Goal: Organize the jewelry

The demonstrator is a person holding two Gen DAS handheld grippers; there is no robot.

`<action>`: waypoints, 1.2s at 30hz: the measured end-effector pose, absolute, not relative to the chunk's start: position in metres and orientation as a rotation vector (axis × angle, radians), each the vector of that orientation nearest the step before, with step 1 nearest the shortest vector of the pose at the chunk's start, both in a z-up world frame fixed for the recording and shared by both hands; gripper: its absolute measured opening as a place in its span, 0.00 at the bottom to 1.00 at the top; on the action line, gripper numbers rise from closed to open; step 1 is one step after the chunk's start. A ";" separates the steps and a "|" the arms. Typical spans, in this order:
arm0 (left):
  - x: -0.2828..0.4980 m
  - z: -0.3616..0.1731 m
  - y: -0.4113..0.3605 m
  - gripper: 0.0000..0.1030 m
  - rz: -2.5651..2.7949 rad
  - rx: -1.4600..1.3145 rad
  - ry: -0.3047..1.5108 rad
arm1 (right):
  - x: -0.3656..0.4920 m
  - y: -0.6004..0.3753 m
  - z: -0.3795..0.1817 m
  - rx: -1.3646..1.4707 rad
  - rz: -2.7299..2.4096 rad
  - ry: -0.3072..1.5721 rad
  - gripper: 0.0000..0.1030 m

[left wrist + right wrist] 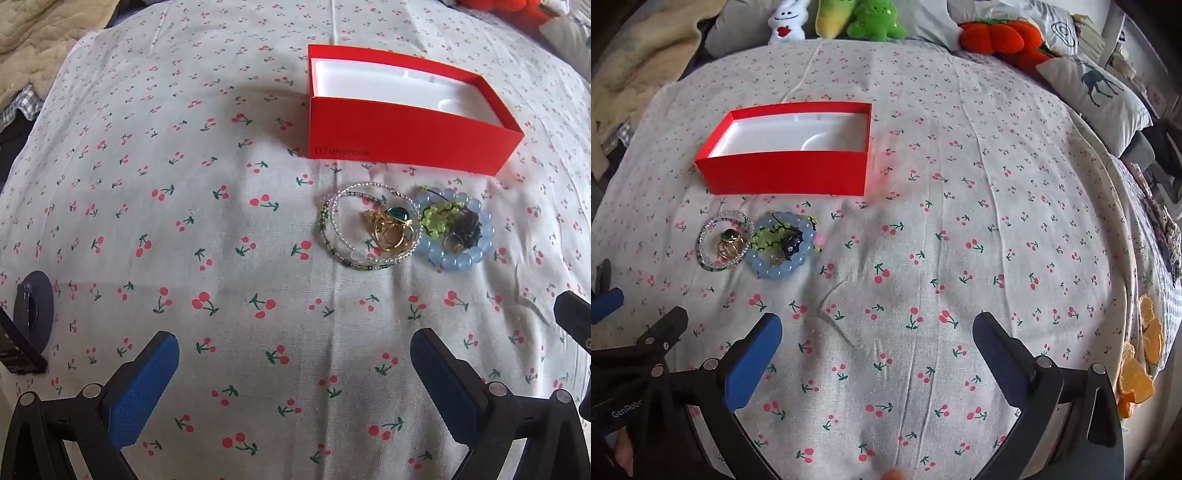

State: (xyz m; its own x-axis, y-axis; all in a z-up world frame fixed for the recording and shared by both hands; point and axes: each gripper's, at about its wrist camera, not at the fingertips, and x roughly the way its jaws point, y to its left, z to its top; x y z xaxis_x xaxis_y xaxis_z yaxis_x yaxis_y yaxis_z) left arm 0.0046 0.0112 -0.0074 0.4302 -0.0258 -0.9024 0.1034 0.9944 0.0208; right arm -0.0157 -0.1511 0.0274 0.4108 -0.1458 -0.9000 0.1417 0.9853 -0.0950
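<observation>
Both tools, left tool (293, 354) and right tool (877, 336), released, nothing between fingers, over bare bedsheet (960, 258). Jewelry pile (406, 229) lies just beside red box (406, 144), apart.

Printed low on the near wall of the red box (406, 129), at its left end, is a small square logo followed by the brand name "ONEPLUS" in dark letters. On the black body of the left gripper (628, 410), seen in the right wrist view, white lettering reads "GenRobo", cut off at the edge.
</observation>
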 end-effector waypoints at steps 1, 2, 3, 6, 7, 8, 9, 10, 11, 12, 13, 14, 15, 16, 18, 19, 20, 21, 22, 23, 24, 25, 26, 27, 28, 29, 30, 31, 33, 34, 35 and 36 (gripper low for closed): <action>0.005 -0.007 0.012 1.00 -0.080 0.074 1.123 | -0.015 -0.151 0.027 -0.003 -0.181 1.134 1.00; 0.004 -0.007 0.013 1.00 -0.080 0.073 1.123 | -0.015 -0.152 0.026 -0.001 -0.181 1.133 1.00; 0.004 -0.006 0.012 1.00 -0.079 0.071 1.123 | -0.015 -0.152 0.026 0.000 -0.180 1.133 1.00; 0.004 -0.006 0.013 1.00 -0.080 0.068 1.122 | -0.017 -0.153 0.024 0.006 -0.181 1.134 1.00; 0.004 -0.006 0.013 1.00 -0.080 0.067 1.120 | -0.017 -0.152 0.024 0.007 -0.182 1.135 1.00; 0.004 -0.005 0.013 1.00 -0.080 0.067 1.120 | -0.017 -0.153 0.024 0.009 -0.183 1.136 1.00; 0.004 -0.005 0.013 1.00 -0.081 0.066 1.120 | -0.017 -0.153 0.023 0.011 -0.182 1.136 1.00; 0.004 -0.005 0.013 1.00 -0.083 0.066 1.120 | -0.018 -0.154 0.023 0.013 -0.181 1.137 1.00; 0.004 -0.006 0.013 1.00 -0.083 0.066 1.120 | -0.018 -0.154 0.023 0.014 -0.181 1.137 1.00; 0.004 -0.006 0.013 1.00 -0.084 0.067 1.120 | -0.018 -0.154 0.023 0.015 -0.182 1.137 1.00; 0.004 -0.006 0.013 1.00 -0.084 0.067 1.120 | -0.018 -0.154 0.023 0.014 -0.182 1.137 1.00; 0.004 -0.006 0.013 1.00 -0.084 0.067 1.120 | -0.018 -0.154 0.023 0.014 -0.182 1.137 1.00; 0.004 -0.006 0.011 1.00 -0.079 0.066 1.119 | -0.018 -0.154 0.023 0.014 -0.183 1.137 1.00; 0.004 -0.006 0.011 1.00 -0.079 0.066 1.119 | -0.018 -0.155 0.023 0.015 -0.184 1.137 1.00; 0.004 -0.005 0.010 1.00 -0.080 0.067 1.119 | -0.017 -0.155 0.022 0.016 -0.182 1.138 1.00; 0.003 -0.005 0.010 1.00 -0.080 0.068 1.118 | -0.017 -0.155 0.022 0.016 -0.182 1.138 1.00; 0.003 -0.005 0.010 1.00 -0.078 0.068 1.117 | -0.017 -0.155 0.022 0.015 -0.181 1.139 1.00; 0.003 -0.004 0.010 1.00 -0.078 0.068 1.115 | -0.017 -0.155 0.022 0.015 -0.180 1.139 1.00; 0.003 -0.004 0.010 1.00 -0.078 0.068 1.114 | -0.017 -0.155 0.022 0.014 -0.181 1.139 1.00; 0.003 -0.004 0.009 1.00 -0.077 0.067 1.114 | -0.017 -0.155 0.022 0.013 -0.182 1.140 1.00; 0.004 -0.003 0.010 1.00 -0.079 0.068 1.113 | -0.017 -0.154 0.022 0.013 -0.183 1.139 1.00; 0.004 -0.003 0.010 1.00 -0.079 0.068 1.113 | -0.017 -0.154 0.022 0.013 -0.184 1.139 1.00; 0.003 -0.003 0.010 1.00 -0.080 0.069 1.111 | -0.018 -0.154 0.022 0.013 -0.185 1.138 1.00; 0.003 -0.002 0.010 1.00 -0.080 0.070 1.111 | -0.018 -0.154 0.022 0.014 -0.185 1.138 1.00; 0.003 -0.002 0.010 1.00 -0.080 0.070 1.110 | -0.018 -0.154 0.022 0.014 -0.185 1.138 1.00; 0.004 -0.002 0.010 1.00 -0.080 0.068 1.112 | -0.018 -0.154 0.022 0.015 -0.186 1.137 1.00; 0.004 -0.002 0.010 1.00 -0.080 0.069 1.112 | -0.018 -0.154 0.022 0.017 -0.186 1.137 1.00; 0.004 -0.002 0.010 1.00 -0.080 0.069 1.112 | -0.018 -0.154 0.022 0.017 -0.185 1.137 1.00; 0.004 -0.002 0.010 1.00 -0.079 0.068 1.112 | -0.018 -0.154 0.022 0.017 -0.185 1.137 1.00; 0.004 -0.001 0.010 1.00 -0.079 0.068 1.112 | -0.018 -0.154 0.022 0.017 -0.186 1.137 1.00; 0.005 -0.001 0.010 1.00 -0.079 0.068 1.112 | -0.018 -0.154 0.022 0.018 -0.187 1.137 1.00; 0.003 -0.003 0.010 1.00 -0.079 0.068 1.112 | -0.018 -0.154 0.022 0.019 -0.186 1.137 1.00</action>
